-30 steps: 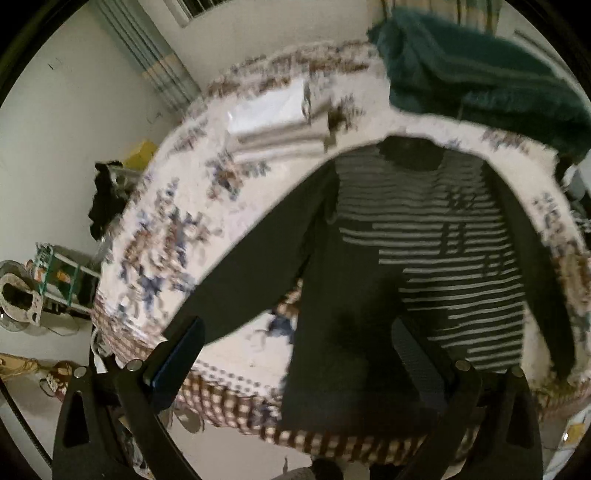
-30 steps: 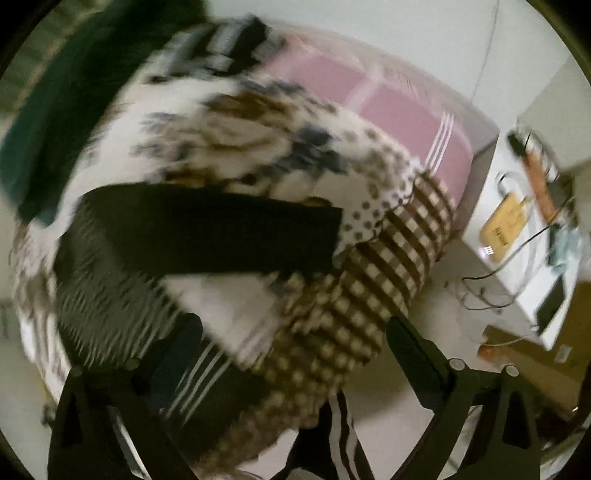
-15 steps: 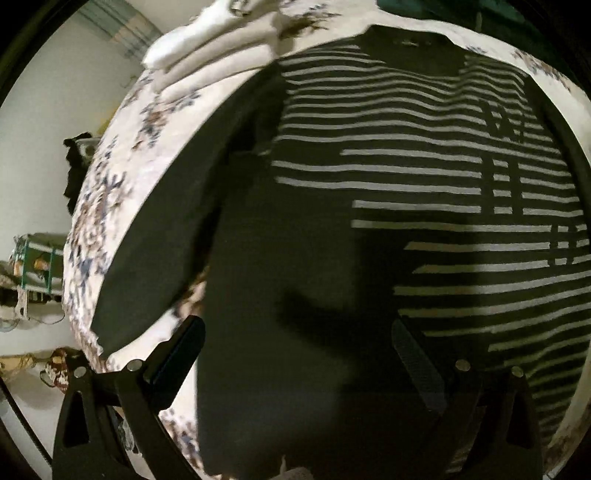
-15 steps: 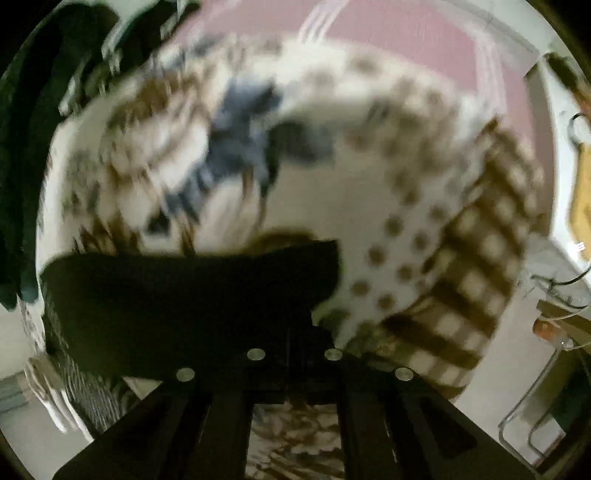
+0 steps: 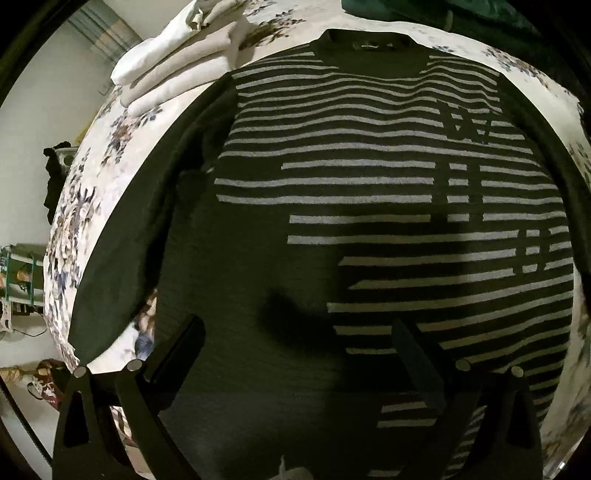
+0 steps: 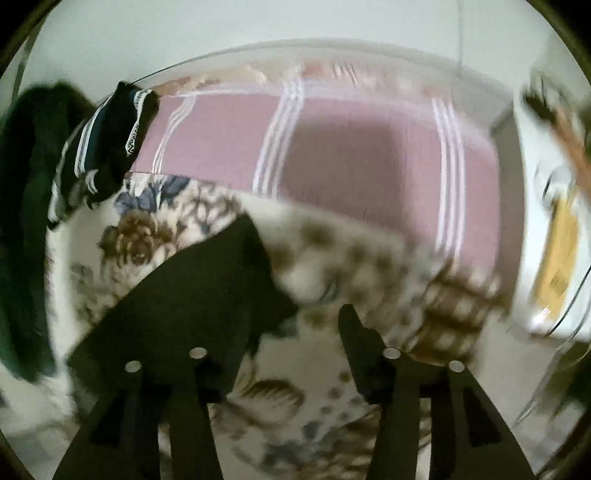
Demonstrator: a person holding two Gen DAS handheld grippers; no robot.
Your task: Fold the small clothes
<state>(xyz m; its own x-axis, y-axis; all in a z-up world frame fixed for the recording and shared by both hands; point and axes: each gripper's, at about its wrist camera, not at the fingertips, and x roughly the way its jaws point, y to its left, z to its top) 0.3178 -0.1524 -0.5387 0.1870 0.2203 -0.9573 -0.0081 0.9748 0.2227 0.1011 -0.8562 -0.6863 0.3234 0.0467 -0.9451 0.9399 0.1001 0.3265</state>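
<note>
The dark grey-striped knitted sweater (image 5: 369, 206) is laid flat on the floral-patterned bed (image 5: 74, 206) for folding, beneath the released left tool (image 5: 295, 343), while the right tool (image 6: 291, 325), with nothing gripped, is opening beside the sleeve (image 6: 192, 295) at ten o'clock.

A dark knitted sweater (image 5: 332, 221) with pale grey horizontal stripes lies on a cream bedspread (image 5: 92, 206) printed with brown and blue flowers. Folded off-white cloths (image 5: 177, 70) and a dark green fabric (image 5: 424, 11) sit beyond it. In the right wrist view, a pink blanket (image 6: 351, 155) carries white line checks, beside a folded black garment (image 6: 110, 140) with white stripes.
</note>
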